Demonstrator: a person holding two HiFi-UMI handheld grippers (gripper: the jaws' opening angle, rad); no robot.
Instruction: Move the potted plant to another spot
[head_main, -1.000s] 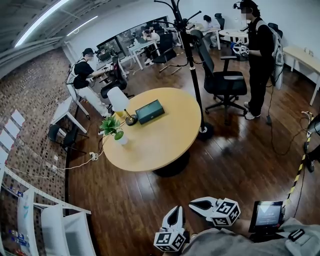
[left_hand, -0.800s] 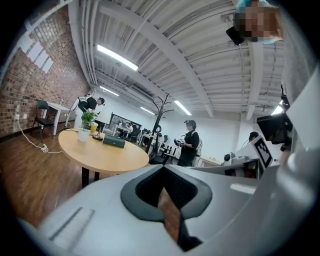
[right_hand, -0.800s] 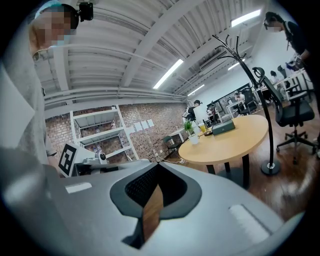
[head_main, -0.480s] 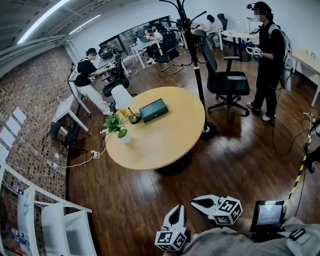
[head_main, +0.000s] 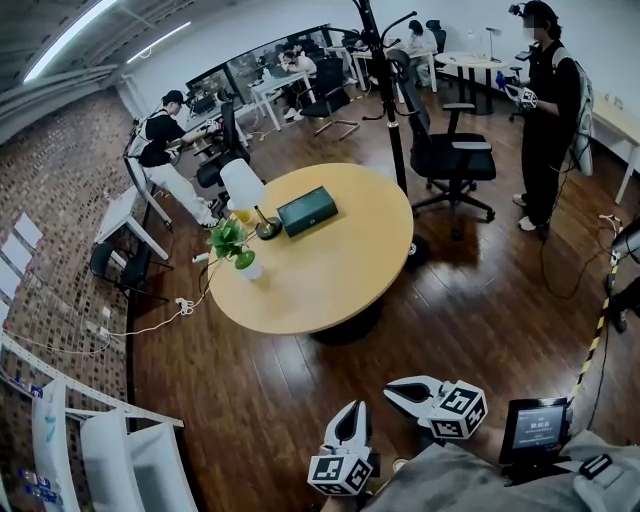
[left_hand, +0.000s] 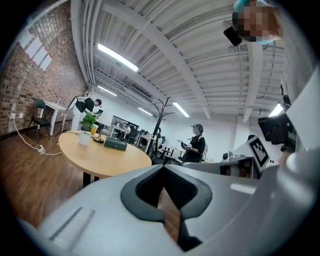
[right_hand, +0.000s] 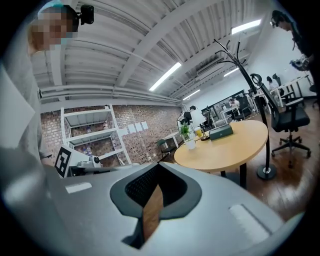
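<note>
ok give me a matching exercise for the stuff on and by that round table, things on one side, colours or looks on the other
Things:
1. potted plant
2. box
3. lamp
4. coat stand

Looks:
a. black, tall and thin
b. dark green, lying flat
c. white shade, dark base
d. white pot, green leaves

Pairs: 1-d, 2-b, 3-c, 4-a

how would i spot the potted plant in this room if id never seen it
In the head view, find the round wooden table in the middle of the room. At its left edge, near a white-shaded lamp and a dark green box, stands the potted plant. It is the only leafy green thing there, in a small white pot.
</note>
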